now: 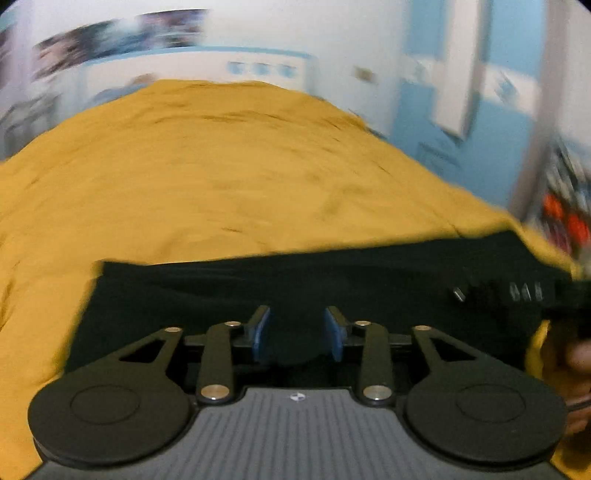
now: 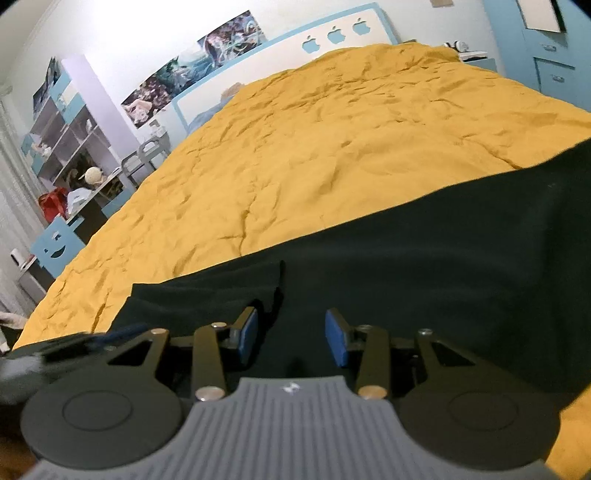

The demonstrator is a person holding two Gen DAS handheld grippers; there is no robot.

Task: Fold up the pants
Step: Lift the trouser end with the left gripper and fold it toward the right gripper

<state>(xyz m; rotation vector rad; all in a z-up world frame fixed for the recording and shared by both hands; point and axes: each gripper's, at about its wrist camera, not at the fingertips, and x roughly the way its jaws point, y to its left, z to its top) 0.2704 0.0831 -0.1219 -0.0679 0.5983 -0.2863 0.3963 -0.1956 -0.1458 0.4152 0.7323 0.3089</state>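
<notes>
Dark green-black pants (image 1: 332, 280) lie flat on a mustard-yellow bed cover (image 1: 221, 166), near its front edge. My left gripper (image 1: 297, 314) hovers low over them with its blue pads (image 1: 260, 332) apart and no cloth pinched between them. In the right wrist view the pants (image 2: 424, 258) stretch from the lower left to the right edge, with a thin drawstring (image 2: 279, 291) lying on top. My right gripper (image 2: 291, 317) stands open just above the cloth. The right gripper's dark body (image 1: 517, 291) and a hand (image 1: 576, 358) show at the right edge of the left wrist view.
The yellow cover (image 2: 332, 129) runs far back to a white and blue headboard (image 2: 334, 35). Shelves (image 2: 62, 125) and a cluttered desk (image 2: 85, 199) stand left of the bed. A blue cabinet (image 2: 546, 55) and a bedside table (image 2: 476, 59) stand at the back right.
</notes>
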